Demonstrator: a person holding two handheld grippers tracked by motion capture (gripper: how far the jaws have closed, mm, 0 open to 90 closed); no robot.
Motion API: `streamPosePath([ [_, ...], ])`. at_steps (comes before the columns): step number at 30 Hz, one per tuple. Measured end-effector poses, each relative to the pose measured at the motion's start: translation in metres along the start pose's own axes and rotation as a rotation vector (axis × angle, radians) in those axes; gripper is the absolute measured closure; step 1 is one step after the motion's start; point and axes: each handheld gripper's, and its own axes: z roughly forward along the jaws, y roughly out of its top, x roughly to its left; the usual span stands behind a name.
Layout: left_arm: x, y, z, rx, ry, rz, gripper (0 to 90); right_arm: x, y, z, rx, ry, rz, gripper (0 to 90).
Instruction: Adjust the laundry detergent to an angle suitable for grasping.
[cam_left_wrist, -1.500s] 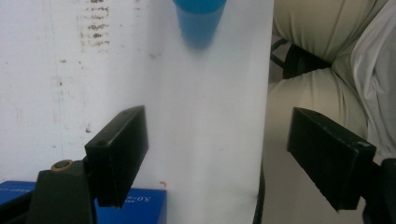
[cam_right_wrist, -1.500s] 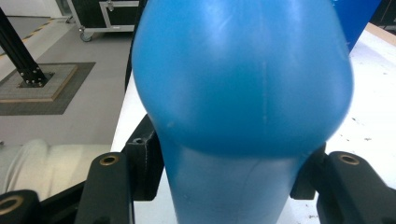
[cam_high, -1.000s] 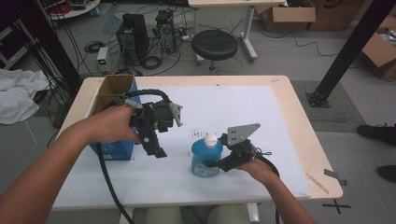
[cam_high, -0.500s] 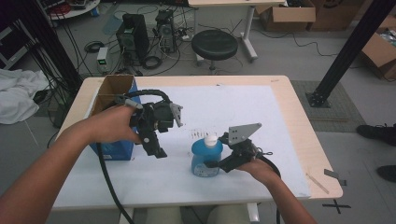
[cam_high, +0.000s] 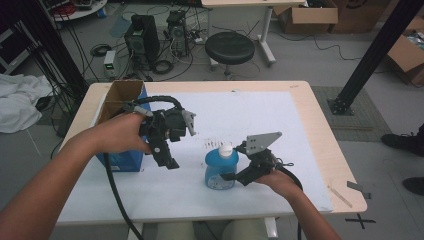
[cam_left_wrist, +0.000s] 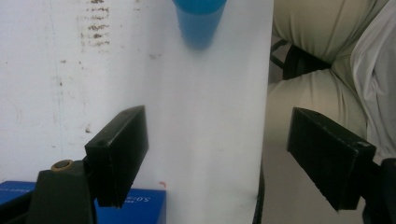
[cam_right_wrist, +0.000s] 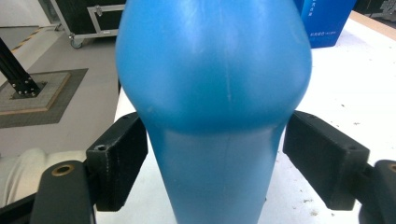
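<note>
Right gripper view: the smooth blue plastic bottle (cam_right_wrist: 212, 107) runs off top and bottom edges, cap and base unseen; whether the jaws touch its sides can't be told. Left gripper view: same bottle cut by the top edge, blurred; the blue cardboard box (cam_left_wrist: 140, 203) cropped at the bottom, print unreadable. High view: bottle label too small to read.

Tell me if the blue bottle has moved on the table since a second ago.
No. In the high view the blue bottle stands at the same spot, just below the dark smudges on the white mat, with the right claw around it.
</note>
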Motion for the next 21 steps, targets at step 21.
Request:
streamPosePath([
  [21,0.0013,-0.0016,-0.0002,-0.007,0.001,-0.006,21.4,0.0007,0.0005,-0.0072,0.010,-0.032,0.024,15.0],
])
